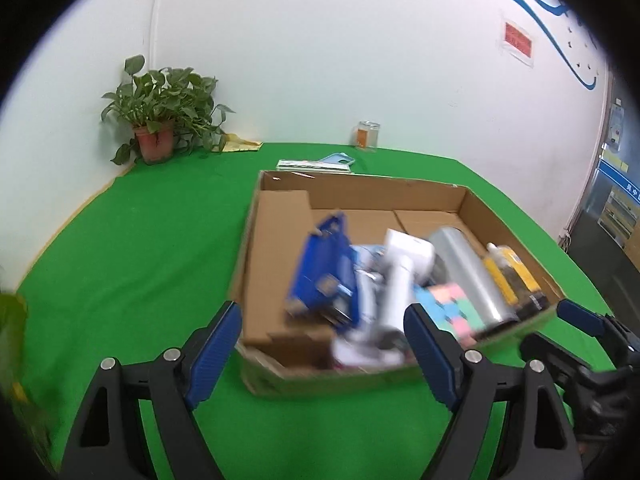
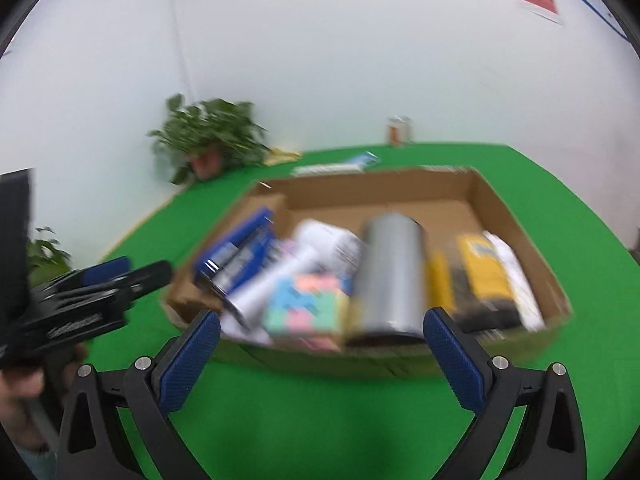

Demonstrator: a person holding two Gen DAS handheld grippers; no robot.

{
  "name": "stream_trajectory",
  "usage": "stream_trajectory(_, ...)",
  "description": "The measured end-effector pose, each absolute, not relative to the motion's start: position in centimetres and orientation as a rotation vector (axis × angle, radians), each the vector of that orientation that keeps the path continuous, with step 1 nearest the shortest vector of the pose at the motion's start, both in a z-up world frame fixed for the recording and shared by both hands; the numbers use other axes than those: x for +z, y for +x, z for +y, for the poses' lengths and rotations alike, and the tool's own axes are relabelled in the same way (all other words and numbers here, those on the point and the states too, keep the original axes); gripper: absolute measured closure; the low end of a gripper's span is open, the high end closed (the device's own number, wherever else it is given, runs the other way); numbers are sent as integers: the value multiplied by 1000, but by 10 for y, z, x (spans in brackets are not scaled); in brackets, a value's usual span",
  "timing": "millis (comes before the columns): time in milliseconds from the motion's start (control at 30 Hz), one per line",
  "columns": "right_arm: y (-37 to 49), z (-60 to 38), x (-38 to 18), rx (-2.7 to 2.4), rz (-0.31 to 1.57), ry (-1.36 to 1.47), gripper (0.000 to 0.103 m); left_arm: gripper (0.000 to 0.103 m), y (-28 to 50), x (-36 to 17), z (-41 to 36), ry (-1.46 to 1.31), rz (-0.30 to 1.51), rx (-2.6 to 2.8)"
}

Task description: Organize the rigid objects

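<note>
Both grippers, left gripper [image 1: 322, 334] and right gripper [image 2: 322, 338], are hovering with fingers apart and empty, facing the cardboard box [image 1: 276, 216] at frame centre, likely choosing an item.

Office/lab rm: wall posters [image 1: 518, 42], green-cloth table [image 1: 132, 240], potted plant [image 1: 160, 116]

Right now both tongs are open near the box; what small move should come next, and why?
Probably ease the right tongs forward and down over the silver cylinder. It lies along the line of those tongs at the near wall of the cardboard box, both tongs are open and hold nothing, and the far half of the box is bare. The left tongs can wait.
</note>
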State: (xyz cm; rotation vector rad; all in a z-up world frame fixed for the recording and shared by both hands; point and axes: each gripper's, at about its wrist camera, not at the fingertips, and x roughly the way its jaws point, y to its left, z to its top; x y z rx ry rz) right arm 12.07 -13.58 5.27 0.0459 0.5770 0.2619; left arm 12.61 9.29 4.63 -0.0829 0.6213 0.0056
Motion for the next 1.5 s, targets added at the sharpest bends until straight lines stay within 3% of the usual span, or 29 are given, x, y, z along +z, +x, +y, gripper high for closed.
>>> stream_trajectory(500, 55, -199, 31, 158, 537, -85, 1, 20, 71, 42, 6, -80, 559, 51)
stream_trajectory(1500, 36, -197, 38, 146, 513, -122, 1, 20, 54, 39, -7, -60, 587, 46)
